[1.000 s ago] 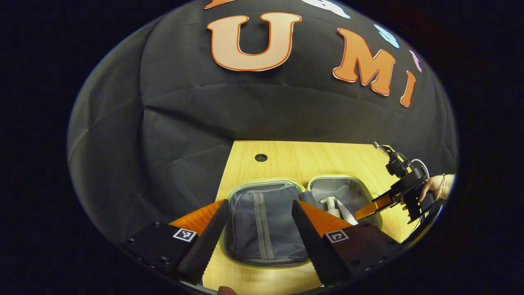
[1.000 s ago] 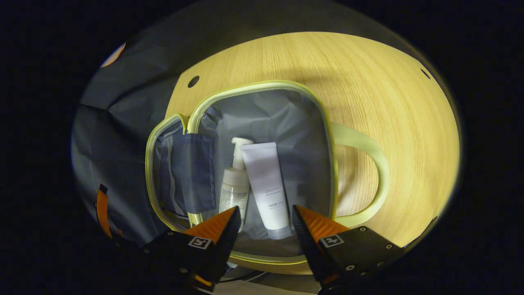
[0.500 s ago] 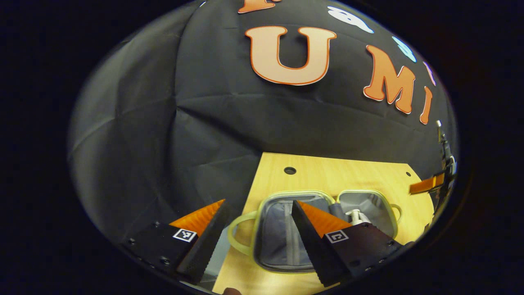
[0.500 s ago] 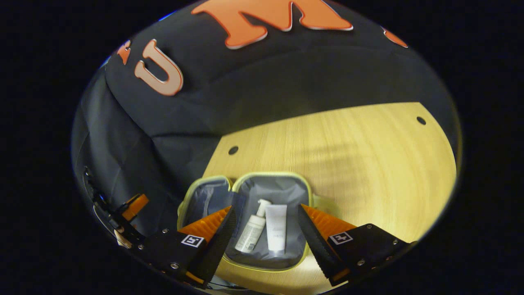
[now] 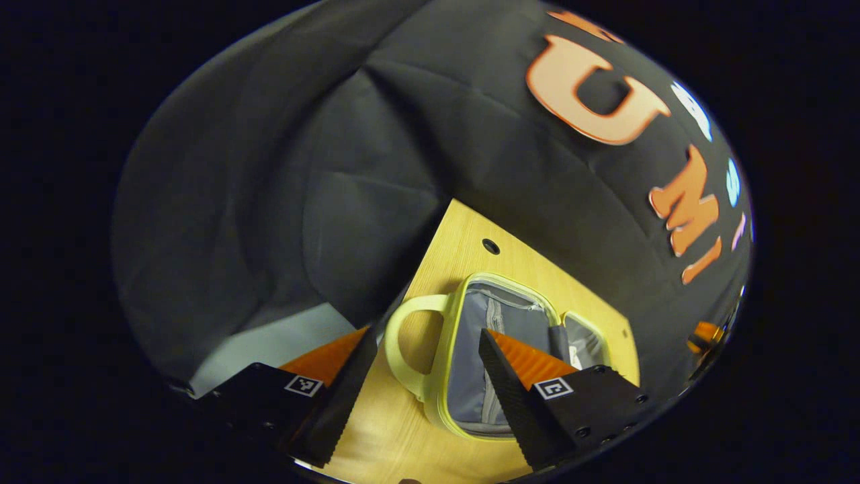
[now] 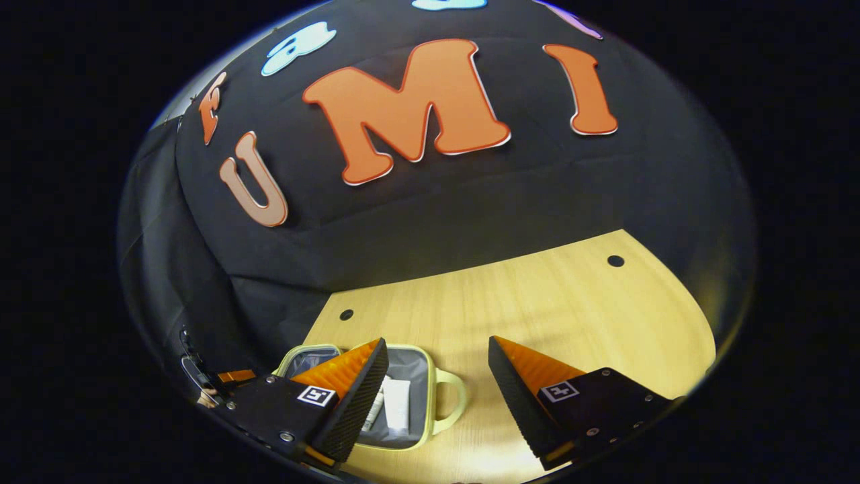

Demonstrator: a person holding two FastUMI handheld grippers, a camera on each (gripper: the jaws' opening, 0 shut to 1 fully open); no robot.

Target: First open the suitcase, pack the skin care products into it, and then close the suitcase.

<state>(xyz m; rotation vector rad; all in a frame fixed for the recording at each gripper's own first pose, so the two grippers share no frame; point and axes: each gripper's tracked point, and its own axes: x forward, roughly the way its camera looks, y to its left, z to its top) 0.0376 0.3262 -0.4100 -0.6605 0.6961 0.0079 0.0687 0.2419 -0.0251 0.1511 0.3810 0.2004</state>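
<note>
**Two products packed, both grippers backing away from the open suitcase**

Left gripper view: the left gripper (image 5: 423, 376) has swung out to the handle side of the suitcase (image 5: 470, 363), which a second ago sat squarely between its fingers. Now the fingers stand wide apart and hold nothing; the pale green handle (image 5: 403, 343) shows in the gap between them, and the right-hand finger overlaps the grey zip-pocket half. The case lies open flat on the bench (image 5: 463, 255), its second half only a sliver beyond.

Right gripper view: the right gripper (image 6: 437, 396) has lifted and drawn back from the case interior, where it hovered close a second ago. Its fingers are spread wide and empty. Low in the view, the open half of the suitcase (image 6: 430, 420) holds the white tube (image 6: 396, 411) and, partly hidden behind the left-hand finger, the pump bottle (image 6: 373, 411), lying side by side on the grey lining.

Judging from this, packing looks done and the lid is not yet closed. The left gripper's place by the handle suggests it is lining up to fold that half over.
</note>
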